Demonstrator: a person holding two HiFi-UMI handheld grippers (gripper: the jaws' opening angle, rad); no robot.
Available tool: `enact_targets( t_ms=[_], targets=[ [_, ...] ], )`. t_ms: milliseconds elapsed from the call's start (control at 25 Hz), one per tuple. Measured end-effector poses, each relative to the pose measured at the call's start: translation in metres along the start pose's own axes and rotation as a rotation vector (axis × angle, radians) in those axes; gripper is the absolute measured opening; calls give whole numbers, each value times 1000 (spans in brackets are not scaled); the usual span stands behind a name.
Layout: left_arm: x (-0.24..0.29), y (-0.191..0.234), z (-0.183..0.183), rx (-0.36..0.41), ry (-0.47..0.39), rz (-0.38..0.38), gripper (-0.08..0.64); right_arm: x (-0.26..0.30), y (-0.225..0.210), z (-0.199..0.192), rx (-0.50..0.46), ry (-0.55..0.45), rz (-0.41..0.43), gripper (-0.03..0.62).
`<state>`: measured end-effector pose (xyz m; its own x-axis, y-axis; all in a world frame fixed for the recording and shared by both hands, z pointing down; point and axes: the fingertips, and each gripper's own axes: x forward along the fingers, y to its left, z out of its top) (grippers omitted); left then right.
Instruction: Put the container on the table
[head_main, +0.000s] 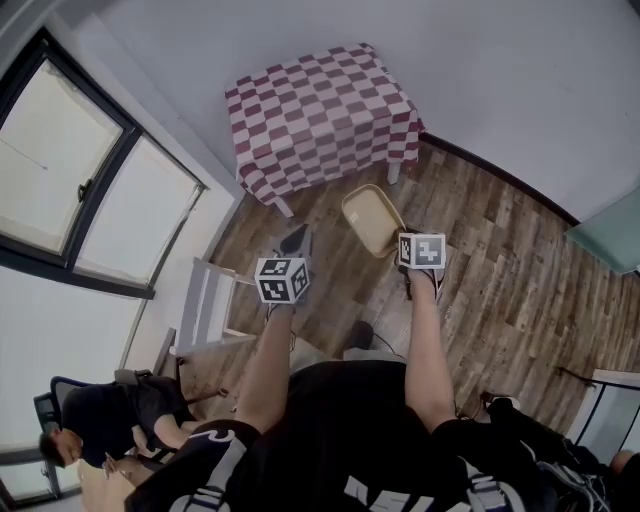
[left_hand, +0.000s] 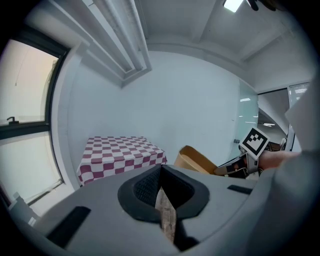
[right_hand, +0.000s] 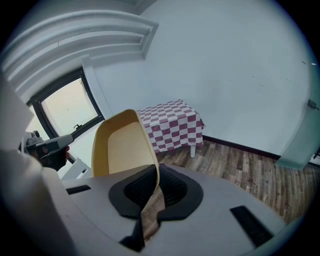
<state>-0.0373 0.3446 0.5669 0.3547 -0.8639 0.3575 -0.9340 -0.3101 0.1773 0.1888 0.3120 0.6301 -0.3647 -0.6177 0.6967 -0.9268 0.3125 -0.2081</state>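
Note:
A tan open container (head_main: 372, 218) hangs tilted over the wood floor, short of the table (head_main: 320, 115) with the red-and-white checked cloth. My right gripper (head_main: 398, 241) is shut on its rim; in the right gripper view the thin wall of the container (right_hand: 122, 145) runs down between the pads of the right gripper (right_hand: 154, 172), and the table (right_hand: 172, 127) stands beyond. My left gripper (head_main: 297, 240) is beside the container, to its left, apart from it. In the left gripper view the left gripper (left_hand: 161, 170) has its jaws together with nothing between them, with the container (left_hand: 196, 161) at right and the table (left_hand: 117, 152) ahead.
A large window (head_main: 70, 170) fills the left wall. A white rack (head_main: 205, 310) stands on the floor below it. Another person (head_main: 100, 420) sits at lower left. A pale green panel (head_main: 610, 235) is at the right edge.

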Motion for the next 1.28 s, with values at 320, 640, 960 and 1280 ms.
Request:
enact_targets(
  t_ms=[320,640,960,1280],
  targets=[
    [4,11,13,-7,-27,59,25,16,-2,14,-17,25,21,32],
    [38,20,30,-34,-35,53,25,36,-7,50,-26,30,12,32],
    [92,27,45,-48,-15,22,25,68,-29,84,-14,57,2,32],
    [167,64,77,-57,-12,4,25,128,-40,144,-40,77,6,32]
  ],
)
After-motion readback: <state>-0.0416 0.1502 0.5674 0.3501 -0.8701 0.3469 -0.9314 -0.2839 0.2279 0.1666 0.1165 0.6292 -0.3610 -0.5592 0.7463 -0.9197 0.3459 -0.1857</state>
